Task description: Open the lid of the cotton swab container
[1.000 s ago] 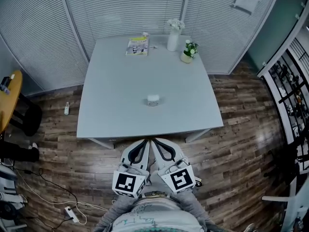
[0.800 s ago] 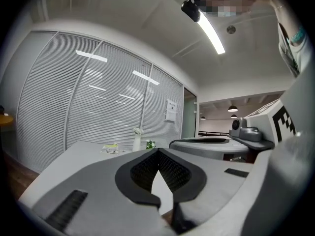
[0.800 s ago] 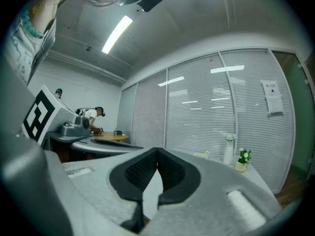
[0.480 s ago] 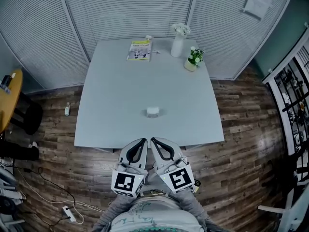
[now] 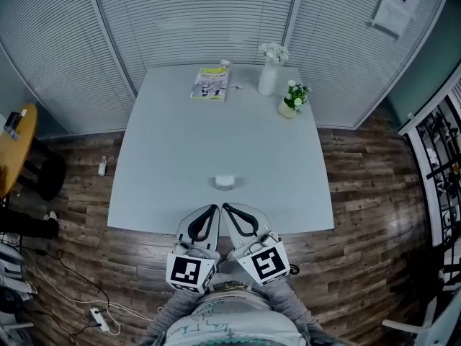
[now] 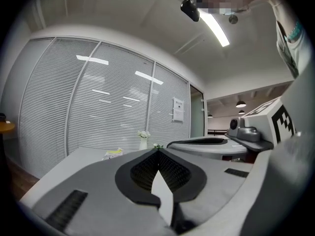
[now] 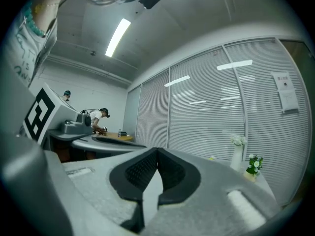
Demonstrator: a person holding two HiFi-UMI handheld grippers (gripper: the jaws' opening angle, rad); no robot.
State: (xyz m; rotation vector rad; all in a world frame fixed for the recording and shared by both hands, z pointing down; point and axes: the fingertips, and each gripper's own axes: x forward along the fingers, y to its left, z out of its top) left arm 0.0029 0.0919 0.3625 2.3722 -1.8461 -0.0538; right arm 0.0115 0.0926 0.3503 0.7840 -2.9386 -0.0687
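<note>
Small white round plastic cotton swab container (image 5: 225,182) looks light, likely slippery: brace base, take lid edge. Left gripper (image 5: 213,210) and right gripper (image 5: 227,209) fully closed, empty.

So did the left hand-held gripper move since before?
Yes. The left hand-held gripper has gone forward. Its tip was about level with the table's near edge earlier. Now it shows past that edge, nearer the cotton swab container.

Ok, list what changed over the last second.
The left gripper and right gripper, both shut and empty, advanced together: their tips now overlap the near edge of the table, closer to the cotton swab container. Nothing grabbed or released. Container, booklet and vase stayed put.
</note>
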